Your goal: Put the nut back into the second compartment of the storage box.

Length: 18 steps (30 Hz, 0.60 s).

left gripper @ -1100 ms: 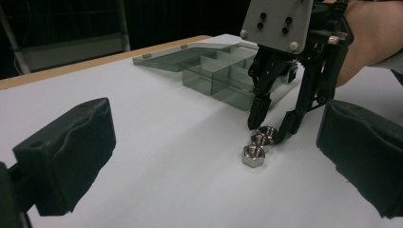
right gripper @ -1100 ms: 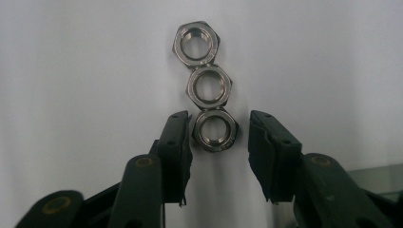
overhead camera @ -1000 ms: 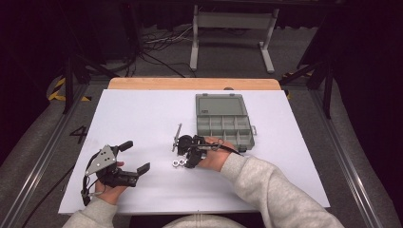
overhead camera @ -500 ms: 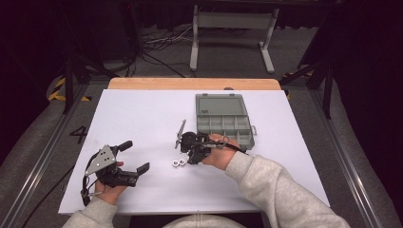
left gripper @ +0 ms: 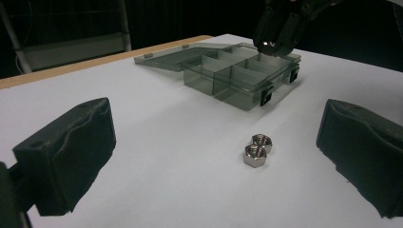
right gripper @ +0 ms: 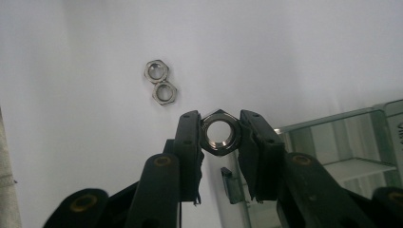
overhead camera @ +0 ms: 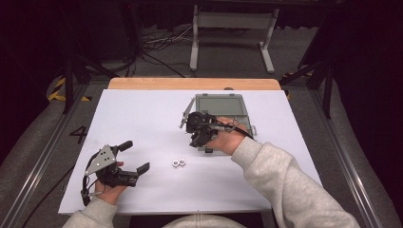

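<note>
White table (overhead camera: 142, 114): R tool (right gripper: 219, 124) w/ hex nut (right gripper: 219, 131) by compartment box (overhead camera: 223, 107)

The left gripper (overhead camera: 134, 156) rests low near the front left corner of the table, held in the left hand (overhead camera: 110, 187), its jaws spread wide apart. The right gripper (right gripper: 219, 132) is held above the middle of the table by the right hand (overhead camera: 228, 138), sleeve reaching in from the front right, its jaws pinched on a nut (right gripper: 218, 131).
</note>
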Each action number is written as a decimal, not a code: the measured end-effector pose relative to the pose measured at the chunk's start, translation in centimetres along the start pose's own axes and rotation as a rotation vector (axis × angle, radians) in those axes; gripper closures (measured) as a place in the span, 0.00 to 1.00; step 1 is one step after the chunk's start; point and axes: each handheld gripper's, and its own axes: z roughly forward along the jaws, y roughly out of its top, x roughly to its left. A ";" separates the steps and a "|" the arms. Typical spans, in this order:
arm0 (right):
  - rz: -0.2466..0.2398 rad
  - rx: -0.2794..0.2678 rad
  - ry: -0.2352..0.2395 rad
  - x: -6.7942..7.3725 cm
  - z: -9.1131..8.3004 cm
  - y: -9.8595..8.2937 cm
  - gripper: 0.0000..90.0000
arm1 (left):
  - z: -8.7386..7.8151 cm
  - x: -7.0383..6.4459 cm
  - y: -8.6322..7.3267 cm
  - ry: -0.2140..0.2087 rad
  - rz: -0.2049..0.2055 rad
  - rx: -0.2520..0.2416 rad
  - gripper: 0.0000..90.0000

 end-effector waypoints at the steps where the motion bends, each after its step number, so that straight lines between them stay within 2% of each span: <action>1: 0.006 0.000 -0.007 -0.2 -0.2 0.0 0.78 | 0.0 0.0 0.0 0.000 -0.003 0.002 0.00; 8: 0.033 0.008 -0.029 -2.1 -1.1 -0.3 0.78 | 0.0 0.0 0.0 0.003 -0.005 -0.007 0.00; 18: 0.117 0.018 -0.073 -5.1 -1.4 -1.9 0.78 | 0.0 0.0 0.0 0.004 -0.005 -0.006 0.00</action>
